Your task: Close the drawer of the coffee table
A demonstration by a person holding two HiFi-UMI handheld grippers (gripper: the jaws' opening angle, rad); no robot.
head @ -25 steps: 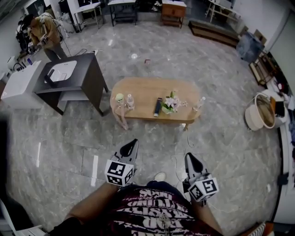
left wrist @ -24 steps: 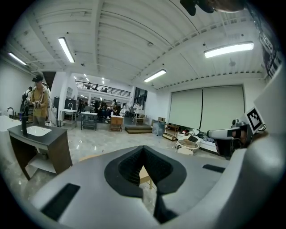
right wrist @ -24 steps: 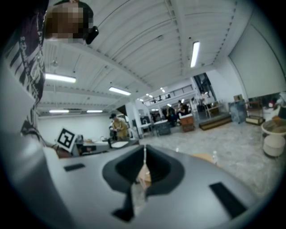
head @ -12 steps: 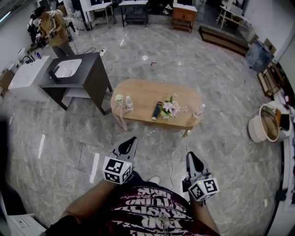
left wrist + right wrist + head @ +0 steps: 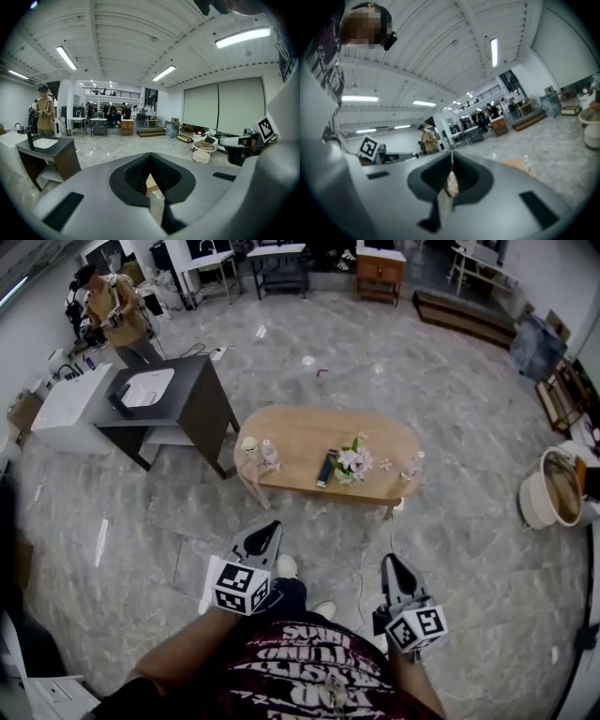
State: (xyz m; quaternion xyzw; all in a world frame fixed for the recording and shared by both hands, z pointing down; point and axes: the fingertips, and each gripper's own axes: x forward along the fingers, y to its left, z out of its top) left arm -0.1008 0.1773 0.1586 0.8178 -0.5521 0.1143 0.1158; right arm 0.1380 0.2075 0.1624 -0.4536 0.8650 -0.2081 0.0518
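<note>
Since the coffee-table worktop (image 5: 300, 442) stands well apart ahead, its drawer not visible from this side, the left hand-held gripper (image 5: 266, 531) and right hand-held gripper (image 5: 393, 565) are likely just being carried: both empty, jaws pressed together, pointing toward it.

The coffee table (image 5: 300, 442) stands on the floor (image 5: 450, 390), sink cabinet (image 5: 202, 399) to its left, basket (image 5: 527, 501) far right.

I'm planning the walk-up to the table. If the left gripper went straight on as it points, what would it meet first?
Probably the near left end of the coffee table, with only bare floor between it and the left gripper. Depth is hard to judge.
</note>
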